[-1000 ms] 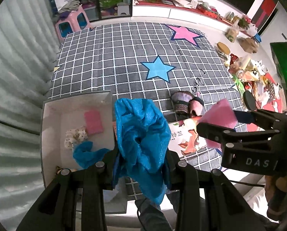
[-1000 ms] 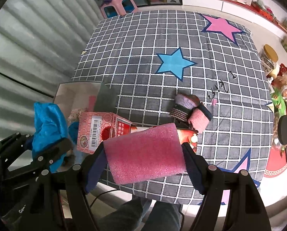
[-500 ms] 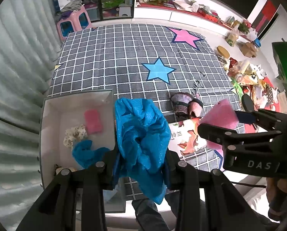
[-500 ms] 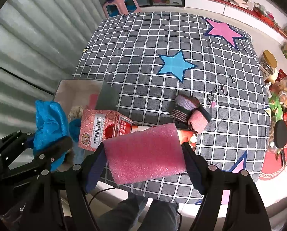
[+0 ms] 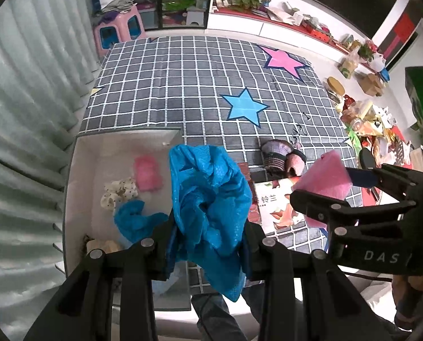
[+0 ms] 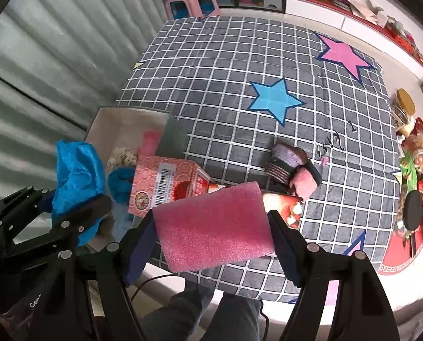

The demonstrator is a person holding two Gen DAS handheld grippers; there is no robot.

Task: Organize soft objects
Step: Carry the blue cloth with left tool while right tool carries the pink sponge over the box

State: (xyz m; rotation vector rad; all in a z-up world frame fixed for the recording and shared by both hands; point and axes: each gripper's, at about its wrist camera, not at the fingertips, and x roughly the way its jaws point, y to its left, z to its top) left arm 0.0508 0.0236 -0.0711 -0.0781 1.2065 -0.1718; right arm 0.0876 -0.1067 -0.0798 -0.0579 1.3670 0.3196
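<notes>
My left gripper (image 5: 208,244) is shut on a crumpled blue cloth (image 5: 208,204), held high above the table's near edge beside the white box (image 5: 78,170). The cloth also shows in the right wrist view (image 6: 78,176). My right gripper (image 6: 211,227) is shut on a pink foam block (image 6: 211,227), held to the right of the left gripper; the block also shows in the left wrist view (image 5: 322,182). The box holds a pink foam piece (image 5: 147,172), a dotted white cloth (image 5: 117,193) and another blue cloth (image 5: 134,221).
A red patterned carton (image 6: 166,182) and a picture book (image 5: 276,204) lie right of the box. A knitted purple and pink slipper pair (image 6: 291,167) lies on the grey checked mat (image 5: 197,85). Clutter fills the floor at far right (image 5: 376,130).
Both grippers have risen a little and drawn back, so the table looks smaller and farther. Each keeps its hold; the objects on the table have not moved.
</notes>
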